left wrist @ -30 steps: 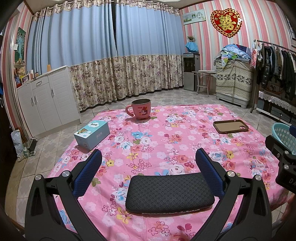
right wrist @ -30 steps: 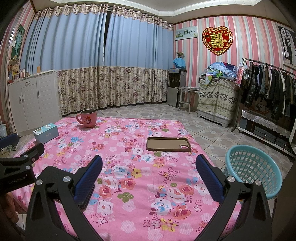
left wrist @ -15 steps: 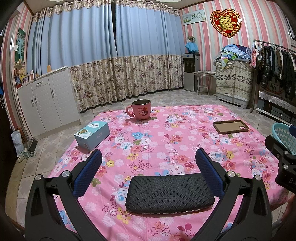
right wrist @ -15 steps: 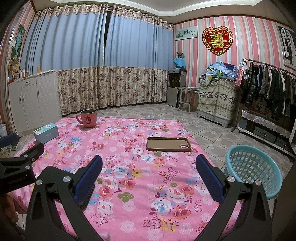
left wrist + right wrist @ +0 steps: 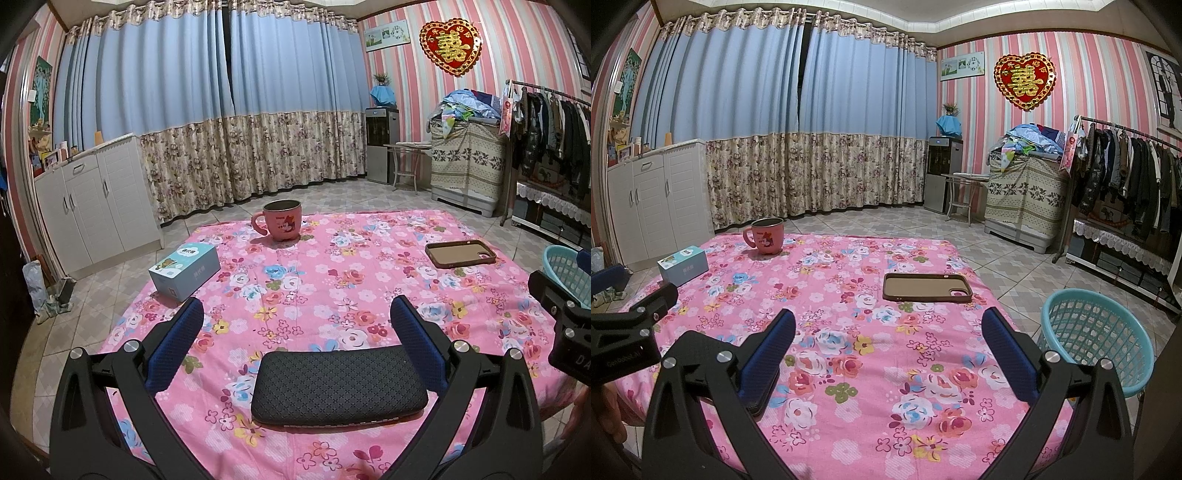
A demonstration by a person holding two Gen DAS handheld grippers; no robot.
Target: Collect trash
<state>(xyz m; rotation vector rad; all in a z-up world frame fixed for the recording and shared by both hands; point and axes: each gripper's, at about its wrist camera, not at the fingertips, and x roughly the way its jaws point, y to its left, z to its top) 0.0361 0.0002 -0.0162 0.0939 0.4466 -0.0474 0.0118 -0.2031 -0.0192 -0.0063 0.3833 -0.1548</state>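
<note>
On the pink floral tablecloth (image 5: 332, 280) lie a black textured case (image 5: 340, 384), a light blue carton (image 5: 184, 271), a brown phone case (image 5: 460, 253) and a pink mug (image 5: 282, 221). My left gripper (image 5: 297, 308) hovers open just above the black case, at the near edge. My right gripper (image 5: 889, 320) is open over bare cloth, a little short of the phone case (image 5: 927, 288). The carton (image 5: 683, 266) and mug (image 5: 767, 236) sit far left of it. A turquoise basket (image 5: 1097, 343) stands on the floor right of the table.
White cabinets (image 5: 92, 206) line the left wall and curtains (image 5: 240, 110) hang behind. A clothes rack (image 5: 1126, 184) and a covered chest (image 5: 1023, 195) stand at the right. Tiled floor surrounds the table. The left gripper's body (image 5: 631, 332) shows at the right wrist view's left edge.
</note>
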